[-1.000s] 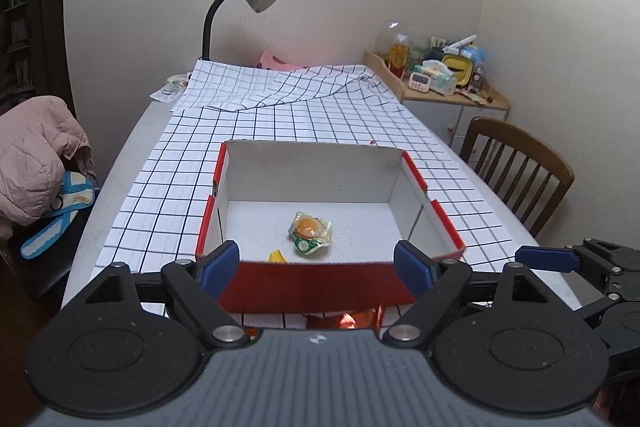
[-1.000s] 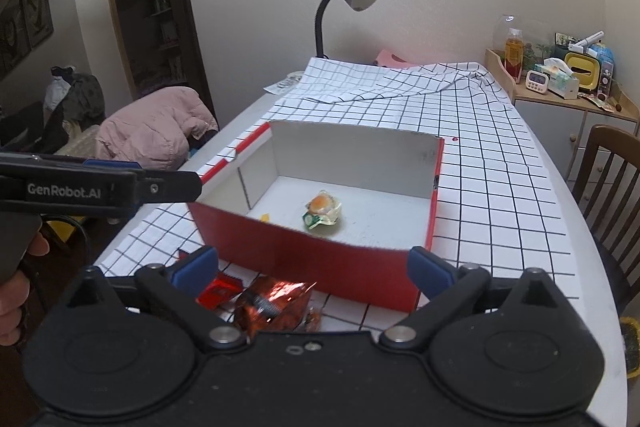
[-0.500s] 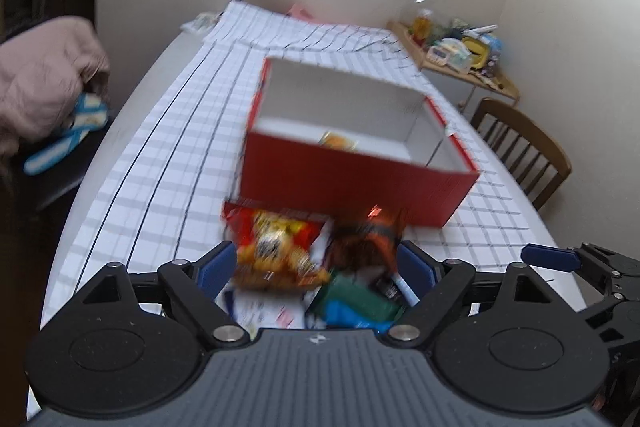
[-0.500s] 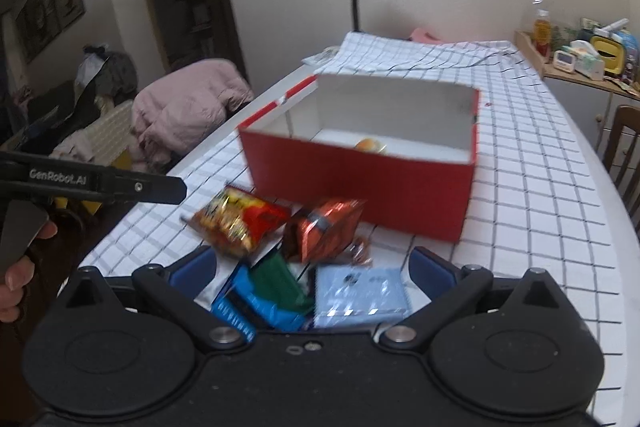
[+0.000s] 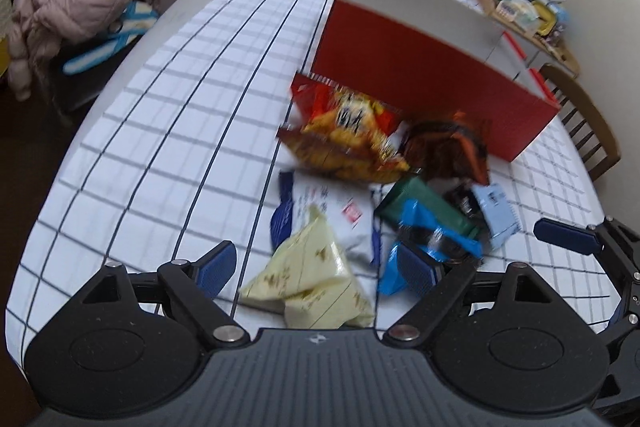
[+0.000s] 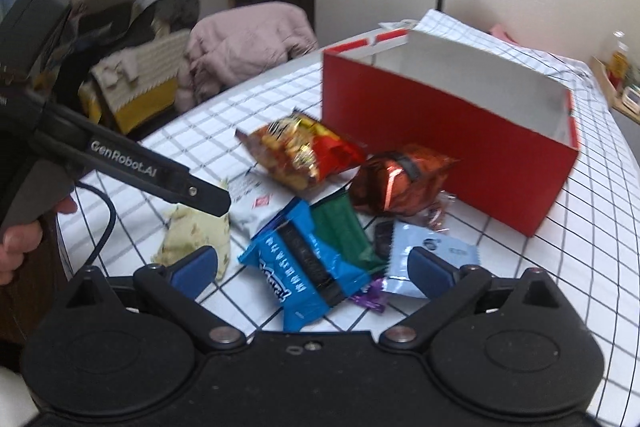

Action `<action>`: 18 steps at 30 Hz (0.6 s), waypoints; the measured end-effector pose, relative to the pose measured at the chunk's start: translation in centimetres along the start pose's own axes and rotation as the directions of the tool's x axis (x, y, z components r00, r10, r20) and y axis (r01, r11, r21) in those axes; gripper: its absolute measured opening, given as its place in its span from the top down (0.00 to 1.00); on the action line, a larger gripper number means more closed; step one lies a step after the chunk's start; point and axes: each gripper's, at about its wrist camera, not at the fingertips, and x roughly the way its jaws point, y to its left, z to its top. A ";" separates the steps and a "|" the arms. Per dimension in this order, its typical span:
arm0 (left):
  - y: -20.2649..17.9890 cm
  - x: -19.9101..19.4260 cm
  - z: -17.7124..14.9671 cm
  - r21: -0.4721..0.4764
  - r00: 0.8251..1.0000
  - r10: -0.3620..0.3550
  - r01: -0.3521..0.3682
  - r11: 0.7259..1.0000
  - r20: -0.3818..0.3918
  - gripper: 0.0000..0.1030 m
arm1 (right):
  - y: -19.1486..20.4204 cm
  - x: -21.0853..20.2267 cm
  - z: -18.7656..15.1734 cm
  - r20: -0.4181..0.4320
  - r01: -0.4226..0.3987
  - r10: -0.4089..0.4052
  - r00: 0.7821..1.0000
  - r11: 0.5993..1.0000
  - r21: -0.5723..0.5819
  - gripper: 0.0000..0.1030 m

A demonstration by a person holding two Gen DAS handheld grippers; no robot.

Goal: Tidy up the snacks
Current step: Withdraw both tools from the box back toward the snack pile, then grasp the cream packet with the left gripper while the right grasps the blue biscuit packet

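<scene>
Both pairs of tongs are spread with nothing between their pads: the left tongs hang over a pale yellow pyramid packet at the near edge of the worktop, and the right tongs frame a bright blue wrapper that lies across a green bar. The rest of the snacks sit in a loose heap just in front of the red box: a red-and-yellow crisp bag, a copper foil bag nearly touching the box wall, a white sachet, a light blue packet and a small purple sweet. The box stands open; its floor is hidden from both views, so what it holds cannot be told. The step in hand looks like picking a first packet each. Best to take what lies on top and free: the yellow packet for the left, the blue wrapper for the right. Close across the narrow width of each, press gently since the contents may crush, lift clear of the neighbours before moving over the box wall, and keep the two tools from crossing.
</scene>
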 end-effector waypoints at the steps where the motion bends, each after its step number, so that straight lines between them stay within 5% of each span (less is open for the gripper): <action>1: 0.1 0.2 -0.2 -0.004 1.000 0.001 -0.001 1.000 -0.006 0.15 | 0.2 0.3 -0.1 -0.011 -0.006 0.006 1.000 1.000 -0.017 0.03; 10: 0.2 1.1 -1.3 -0.042 0.999 0.003 -0.005 0.999 -0.046 0.15 | 1.7 2.8 -0.4 -0.063 -0.008 -0.002 0.998 0.987 -0.161 0.13; 18: 0.2 1.4 -1.7 -0.057 0.999 0.005 -0.007 0.998 -0.040 0.19 | 2.1 3.7 -0.6 -0.077 -0.005 -0.012 0.997 0.975 -0.220 0.33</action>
